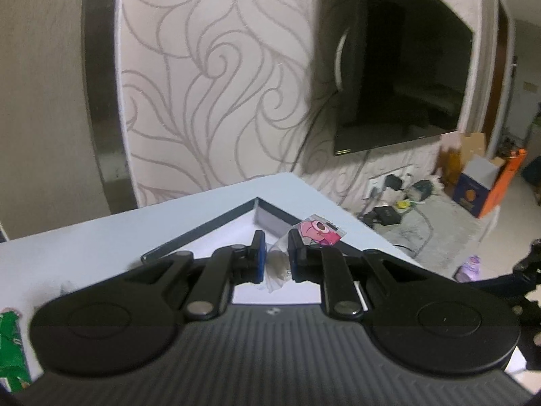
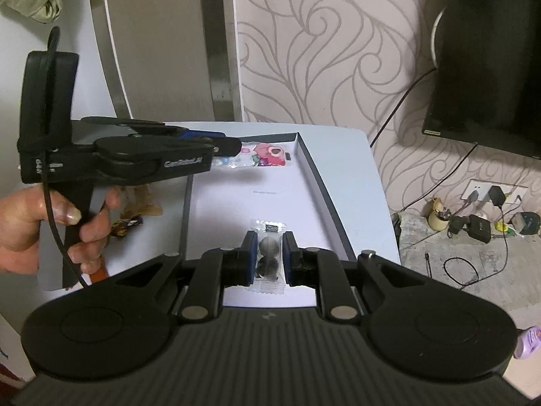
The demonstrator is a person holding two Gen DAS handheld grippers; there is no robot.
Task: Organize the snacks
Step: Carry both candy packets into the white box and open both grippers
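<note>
My left gripper [image 1: 275, 253] is shut on a clear snack packet with a pink cartoon print [image 1: 318, 235], whose printed end sticks out past the right pad. In the right wrist view the left gripper [image 2: 230, 143], held by a hand [image 2: 30, 223], carries that pink packet [image 2: 267, 155] over the far end of a shallow white box with a dark rim [image 2: 321, 182]. My right gripper [image 2: 268, 257] is shut on a clear packet of dark round cookies [image 2: 268, 247], above the near part of the box. The box's corner [image 1: 203, 226] lies just beyond the left fingertips.
The box sits on a pale table [image 2: 368, 186] against a patterned wall. A green packet [image 1: 10, 345] and dark wrapped snacks [image 2: 132, 225] lie left of the box. A wall television [image 1: 405, 67] hangs to the right; cables and chargers [image 2: 473, 226] and cardboard boxes [image 1: 480, 186] litter the floor.
</note>
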